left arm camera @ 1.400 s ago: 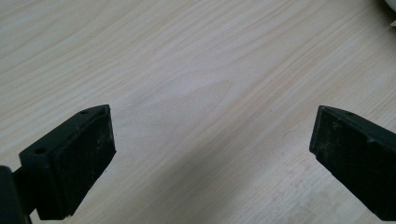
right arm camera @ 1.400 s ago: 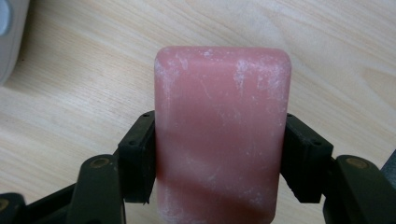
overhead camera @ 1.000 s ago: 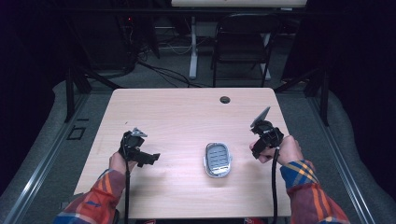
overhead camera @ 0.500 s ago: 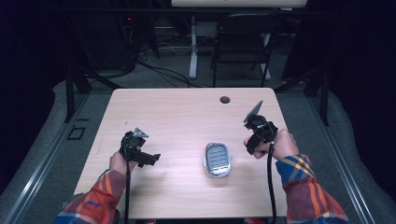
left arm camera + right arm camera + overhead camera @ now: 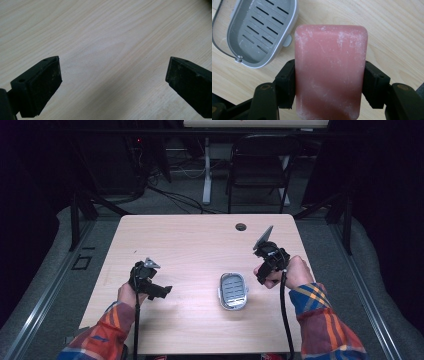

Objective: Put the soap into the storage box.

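While the left gripper's (image 5: pixel 159 290) fingers stand apart, the right gripper (image 5: pixel 329 82) clamps an unmarked pink soap bar (image 5: pixel 330 70).

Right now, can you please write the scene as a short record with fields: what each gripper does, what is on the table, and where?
surface: light wood table
left gripper: open, jaws wide apart over bare wood, holding nothing
right gripper: shut on a pink soap bar, one jaw on each side of the bar
soap dish: grey, slotted floor, empty, lying on the table between the two grippers, nearer the right one
soap versus dish: apart, bar not in the dish
table hole: near the far edge
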The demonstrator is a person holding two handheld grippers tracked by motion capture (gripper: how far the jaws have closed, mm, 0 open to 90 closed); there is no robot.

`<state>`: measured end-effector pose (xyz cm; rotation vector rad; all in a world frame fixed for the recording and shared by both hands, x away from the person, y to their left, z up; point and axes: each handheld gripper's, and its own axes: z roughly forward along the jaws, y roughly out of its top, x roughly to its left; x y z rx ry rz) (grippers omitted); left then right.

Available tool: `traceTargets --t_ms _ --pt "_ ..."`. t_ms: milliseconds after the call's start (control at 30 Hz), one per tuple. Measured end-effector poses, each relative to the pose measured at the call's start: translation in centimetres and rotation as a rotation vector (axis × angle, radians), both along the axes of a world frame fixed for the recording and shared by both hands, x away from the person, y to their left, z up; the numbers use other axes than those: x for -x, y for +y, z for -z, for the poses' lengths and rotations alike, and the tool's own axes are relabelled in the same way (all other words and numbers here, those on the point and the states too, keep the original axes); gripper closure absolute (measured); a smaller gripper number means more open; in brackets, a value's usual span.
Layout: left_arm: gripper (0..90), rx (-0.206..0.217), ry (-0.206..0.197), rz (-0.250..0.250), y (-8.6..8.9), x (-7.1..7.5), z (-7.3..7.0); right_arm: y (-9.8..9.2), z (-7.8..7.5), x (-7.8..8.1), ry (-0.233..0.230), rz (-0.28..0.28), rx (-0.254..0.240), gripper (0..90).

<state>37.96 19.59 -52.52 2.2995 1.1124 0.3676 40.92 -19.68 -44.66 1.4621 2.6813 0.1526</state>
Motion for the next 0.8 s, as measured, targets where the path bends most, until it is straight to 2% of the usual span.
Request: traceTargets --t_ms 33,133,267,433,533,800 --pt "0.3 0.002 0.000 -0.003 0.0 0.0 0.0 0.1 -0.1 -0.1 0.007 -0.017 0.011 37.4" --pt "0.3 0.003 0.001 -0.005 0.0 0.0 0.0 0.6 -0.1 -0.1 0.005 -0.013 0.003 37.4" --pt "0.3 0.001 0.004 -0.002 0.0 0.0 0.0 1.4 -0.2 -0.1 0.012 -0.034 0.008 37.4" --pt "0.3 0.000 0.000 -0.002 0.0 0.0 0.0 2.3 -0.4 -0.3 0.023 -0.064 0.034 37.4" --pt "0.2 0.000 -0.003 0.000 0.1 0.0 0.0 2.8 -0.2 -0.2 0.019 -0.061 0.033 37.4" --pt "0.3 0.001 0.000 0.003 0.0 0.0 0.0 4.1 0.0 -0.5 0.052 -0.096 0.061 37.4"
